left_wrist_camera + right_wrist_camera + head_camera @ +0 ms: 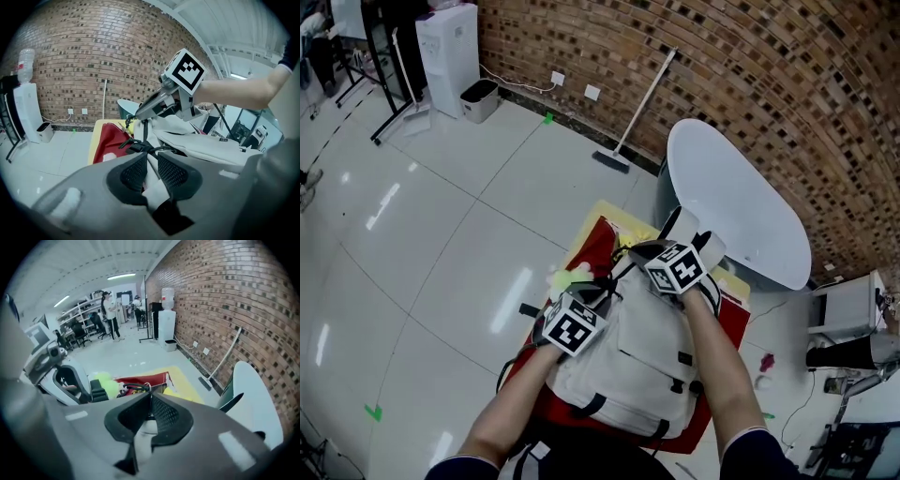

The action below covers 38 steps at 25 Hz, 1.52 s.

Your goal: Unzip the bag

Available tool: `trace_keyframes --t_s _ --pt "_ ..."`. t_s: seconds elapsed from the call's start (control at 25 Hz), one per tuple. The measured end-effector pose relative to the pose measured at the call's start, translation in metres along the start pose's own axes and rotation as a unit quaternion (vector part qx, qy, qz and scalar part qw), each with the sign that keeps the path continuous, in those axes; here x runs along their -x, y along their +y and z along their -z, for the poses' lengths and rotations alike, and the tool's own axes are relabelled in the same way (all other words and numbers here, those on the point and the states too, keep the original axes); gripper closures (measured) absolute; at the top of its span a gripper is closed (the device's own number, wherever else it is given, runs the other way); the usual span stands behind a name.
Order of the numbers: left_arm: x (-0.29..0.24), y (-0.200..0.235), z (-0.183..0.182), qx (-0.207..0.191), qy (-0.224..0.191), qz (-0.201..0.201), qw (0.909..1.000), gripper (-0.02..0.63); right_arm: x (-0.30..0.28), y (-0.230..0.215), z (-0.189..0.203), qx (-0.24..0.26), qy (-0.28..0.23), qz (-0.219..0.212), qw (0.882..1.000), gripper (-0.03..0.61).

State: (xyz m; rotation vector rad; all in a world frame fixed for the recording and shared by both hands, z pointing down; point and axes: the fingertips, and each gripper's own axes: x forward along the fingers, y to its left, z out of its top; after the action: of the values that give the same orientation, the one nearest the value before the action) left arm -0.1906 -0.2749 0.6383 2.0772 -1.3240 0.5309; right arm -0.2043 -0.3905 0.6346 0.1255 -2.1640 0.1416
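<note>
A white backpack with black straps lies on a red cloth in front of me. My left gripper is at the bag's upper left. In the left gripper view its pads are shut on a fold of the bag's white fabric. My right gripper reaches over the bag's top end. In the left gripper view the tip of the right gripper pinches a small dark zipper pull. The right gripper view shows its pads almost together, with a metal ring at their tip.
The red cloth covers a low yellow table. A yellow-green soft thing lies by the bag's left corner. A white oval table stands close behind, a broom leans on the brick wall, and a water dispenser is far left.
</note>
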Motion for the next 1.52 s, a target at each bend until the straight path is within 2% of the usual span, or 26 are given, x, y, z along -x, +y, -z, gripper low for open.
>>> trace_keyframes --t_s 0.24,0.36,0.44,0.52,0.64,0.68,0.72,0.84,0.92,1.16,1.52 --pt "0.005 0.002 -0.011 -0.016 0.02 -0.003 0.9997 0.537 0.021 -0.022 -0.003 -0.086 -0.072 0.006 0.994 0.551" --pt "0.02 0.008 -0.033 0.001 -0.006 -0.018 0.9998 0.538 0.033 -0.025 -0.005 -0.114 -0.102 -0.003 0.988 0.551" --pt "0.025 0.008 -0.059 -0.005 -0.038 -0.022 0.999 0.538 0.039 -0.023 -0.007 -0.119 -0.119 -0.008 0.986 0.551" --pt "0.018 0.003 -0.082 -0.038 -0.05 -0.025 0.9977 0.538 0.044 -0.019 -0.009 -0.122 -0.133 -0.012 0.984 0.552" --pt "-0.016 -0.011 -0.095 -0.096 -0.031 -0.014 0.9948 0.528 0.054 -0.014 -0.012 -0.131 -0.15 -0.017 0.98 0.554" --pt "-0.027 -0.015 -0.097 -0.109 -0.026 -0.01 0.9936 0.502 0.057 -0.012 -0.013 -0.135 -0.156 -0.019 0.978 0.554" --pt "-0.036 -0.016 -0.098 -0.119 -0.019 -0.012 0.9926 0.502 0.061 -0.01 -0.015 -0.139 -0.161 -0.022 0.977 0.555" --pt "-0.052 -0.011 -0.093 -0.147 0.012 -0.036 0.9884 0.516 0.069 -0.007 -0.017 -0.146 -0.17 -0.026 0.974 0.555" --pt "-0.053 -0.01 -0.089 -0.145 0.018 -0.041 0.9884 0.557 0.071 -0.012 -0.013 -0.15 -0.165 -0.016 0.975 0.555" --pt "-0.047 -0.012 -0.088 -0.141 0.016 -0.032 0.9894 0.569 0.084 -0.04 -0.002 -0.194 -0.185 0.011 0.963 0.552" --pt "-0.025 -0.024 -0.097 -0.148 0.0 -0.023 0.9887 0.574 0.118 -0.065 0.007 -0.266 -0.238 0.016 0.934 0.549"
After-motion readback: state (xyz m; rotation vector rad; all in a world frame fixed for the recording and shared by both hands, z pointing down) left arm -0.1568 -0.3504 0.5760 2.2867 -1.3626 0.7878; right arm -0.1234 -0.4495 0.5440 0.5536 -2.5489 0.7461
